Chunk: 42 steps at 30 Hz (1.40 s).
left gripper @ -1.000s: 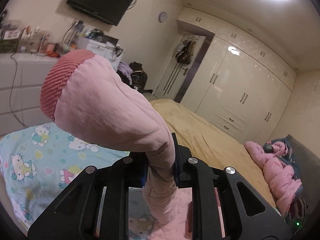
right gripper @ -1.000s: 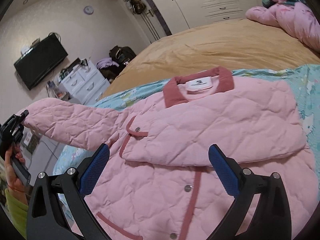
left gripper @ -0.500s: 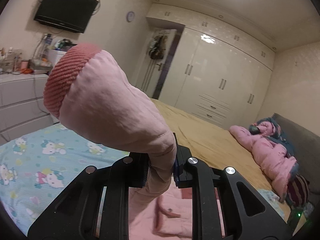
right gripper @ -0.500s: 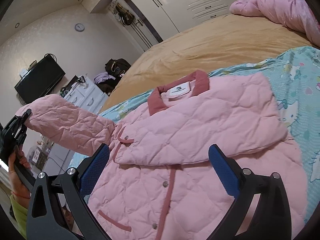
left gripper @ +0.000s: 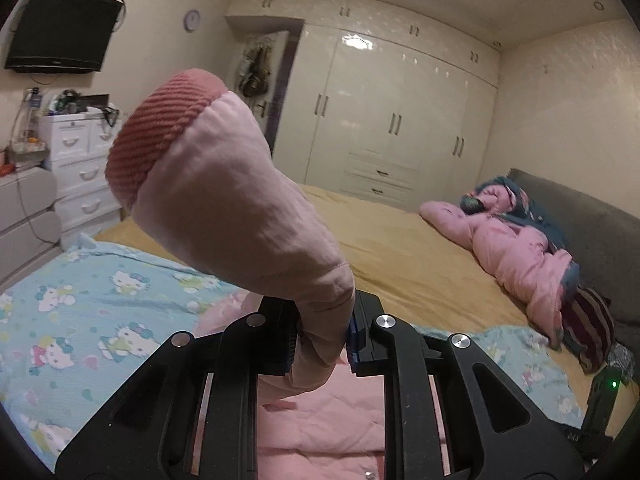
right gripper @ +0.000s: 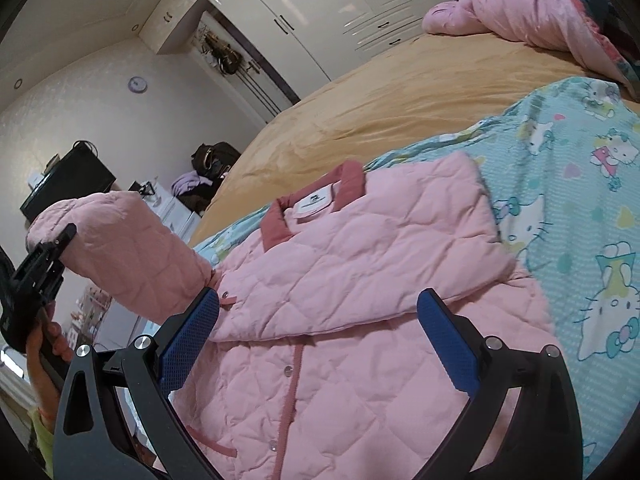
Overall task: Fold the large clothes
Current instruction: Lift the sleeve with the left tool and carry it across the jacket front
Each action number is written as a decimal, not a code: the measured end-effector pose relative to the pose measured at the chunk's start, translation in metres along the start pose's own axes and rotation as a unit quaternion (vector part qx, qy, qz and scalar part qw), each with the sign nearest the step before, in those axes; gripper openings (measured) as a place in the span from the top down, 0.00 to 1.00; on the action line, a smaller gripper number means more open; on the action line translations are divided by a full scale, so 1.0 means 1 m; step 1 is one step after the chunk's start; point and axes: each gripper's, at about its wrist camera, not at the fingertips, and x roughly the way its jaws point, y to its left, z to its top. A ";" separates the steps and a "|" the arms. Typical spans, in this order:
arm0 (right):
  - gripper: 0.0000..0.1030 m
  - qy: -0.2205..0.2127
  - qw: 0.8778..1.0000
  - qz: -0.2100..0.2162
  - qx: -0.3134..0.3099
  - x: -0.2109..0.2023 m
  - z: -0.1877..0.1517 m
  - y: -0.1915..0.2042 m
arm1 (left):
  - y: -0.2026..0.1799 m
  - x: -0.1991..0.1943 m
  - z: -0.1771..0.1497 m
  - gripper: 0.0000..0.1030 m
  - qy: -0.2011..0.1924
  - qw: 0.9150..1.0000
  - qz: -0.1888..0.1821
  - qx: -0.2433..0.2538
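Note:
A pink quilted jacket [right gripper: 360,288] lies front up on the blue cartoon-print sheet [right gripper: 580,208], its dark pink collar [right gripper: 352,184] toward the far side. One sleeve is folded across the chest. My left gripper [left gripper: 320,340] is shut on the other sleeve [left gripper: 236,208], whose ribbed cuff [left gripper: 160,136] stands up before the camera. The right wrist view shows that sleeve [right gripper: 132,252] lifted off the bed at the left, held by the left gripper [right gripper: 44,256] in a hand [right gripper: 44,360]. My right gripper [right gripper: 316,336] hovers open above the jacket's front, nothing between its blue pads [right gripper: 448,344].
A tan bedspread [left gripper: 400,248] covers the bed's far half, with a crumpled pink quilt [left gripper: 520,248] by the grey headboard [left gripper: 592,232]. White drawers [left gripper: 80,168] and a wall TV [left gripper: 60,36] are at the left. White wardrobes [left gripper: 400,120] line the far wall.
The left gripper has carried the sleeve across toward the jacket's body, its view swinging from the drawers toward the wardrobes. The right gripper has shifted over the jacket and stayed open.

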 end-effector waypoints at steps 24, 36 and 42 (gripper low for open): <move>0.04 -0.015 0.997 -0.041 0.060 -0.021 0.009 -0.077 | -0.094 0.083 -0.113 0.89 0.131 0.985 -0.058 0.098; 0.04 -0.015 0.995 -0.070 0.075 -0.017 0.011 -0.098 | -0.122 0.115 -0.171 0.86 0.199 0.964 -0.056 0.166; 0.04 -0.014 0.994 -0.075 0.075 -0.017 0.011 -0.099 | -0.131 0.119 -0.184 0.65 0.217 0.958 -0.073 0.171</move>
